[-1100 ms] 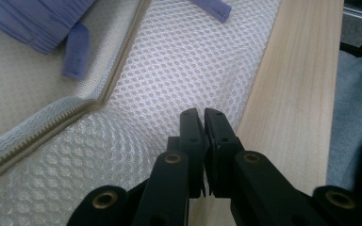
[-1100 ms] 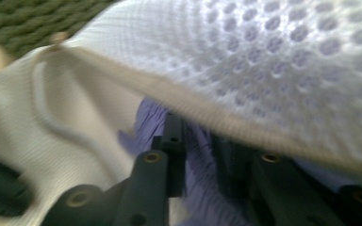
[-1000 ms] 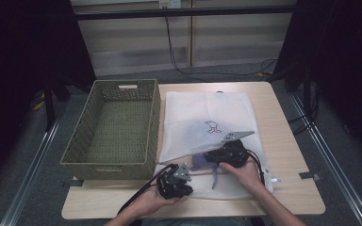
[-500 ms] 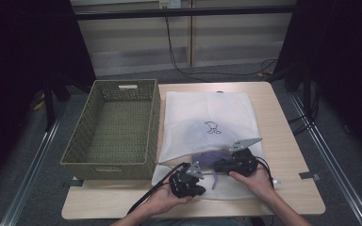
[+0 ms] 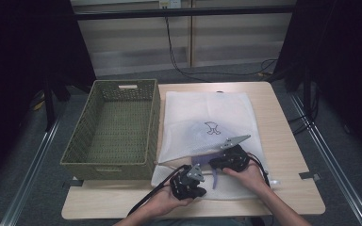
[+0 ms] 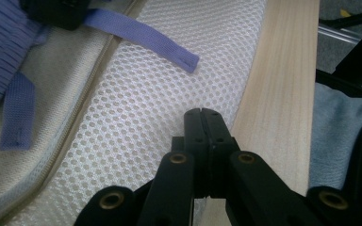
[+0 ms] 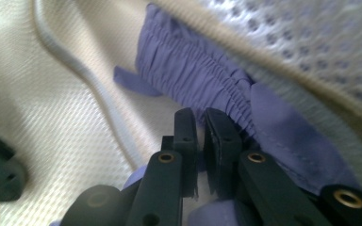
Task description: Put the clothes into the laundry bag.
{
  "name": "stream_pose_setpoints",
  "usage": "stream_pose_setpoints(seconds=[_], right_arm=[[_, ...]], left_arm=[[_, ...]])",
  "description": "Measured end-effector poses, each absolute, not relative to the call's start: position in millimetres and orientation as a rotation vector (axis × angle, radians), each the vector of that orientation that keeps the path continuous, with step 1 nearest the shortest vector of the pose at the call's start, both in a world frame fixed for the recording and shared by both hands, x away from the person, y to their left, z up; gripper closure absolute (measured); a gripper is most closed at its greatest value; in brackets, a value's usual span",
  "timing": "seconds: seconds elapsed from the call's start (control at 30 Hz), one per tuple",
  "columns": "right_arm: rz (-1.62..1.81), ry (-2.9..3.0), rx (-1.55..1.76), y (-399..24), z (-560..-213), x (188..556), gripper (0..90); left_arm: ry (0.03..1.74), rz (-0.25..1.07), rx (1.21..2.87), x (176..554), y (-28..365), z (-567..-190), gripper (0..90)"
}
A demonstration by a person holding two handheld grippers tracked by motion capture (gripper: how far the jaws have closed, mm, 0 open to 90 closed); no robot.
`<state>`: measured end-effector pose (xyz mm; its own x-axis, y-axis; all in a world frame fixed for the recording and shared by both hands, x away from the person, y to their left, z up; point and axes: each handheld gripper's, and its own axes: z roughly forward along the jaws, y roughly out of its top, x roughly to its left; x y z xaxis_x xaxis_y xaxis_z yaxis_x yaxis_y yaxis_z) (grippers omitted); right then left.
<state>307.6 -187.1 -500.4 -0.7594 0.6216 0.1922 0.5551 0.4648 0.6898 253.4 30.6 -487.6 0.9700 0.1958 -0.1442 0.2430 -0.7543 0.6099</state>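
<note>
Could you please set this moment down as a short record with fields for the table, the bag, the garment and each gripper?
table: wooden top, green woven basket at the left, white mesh laundry bag beside it
bag: lies flat, opening at the near side
garment: purple garment with a gathered band, partly inside the bag; one purple strap lies out on the mesh
left gripper: jaws shut, nothing visible between them, over the bag's near edge
right gripper: jaws have just been closing, purple cloth between them at the bag's opening
</note>
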Motion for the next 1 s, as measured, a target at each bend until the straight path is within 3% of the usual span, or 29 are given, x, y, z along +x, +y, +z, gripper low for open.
stream_pose_setpoints(seconds=[0.3, 1.0], right_arm=[[1.153, 2.553, 1.113, -185.1, -503.0, 322.4, 89.3], [1.141, 2.398, 1.225, -181.1, -507.3, 347.7, 89.9]], left_arm=[[0.303, -0.101, 2.437, 253.3, 30.9, -488.4, 90.0], [0.282, -0.089, 2.448, 252.6, 31.2, -487.7, 90.0]])
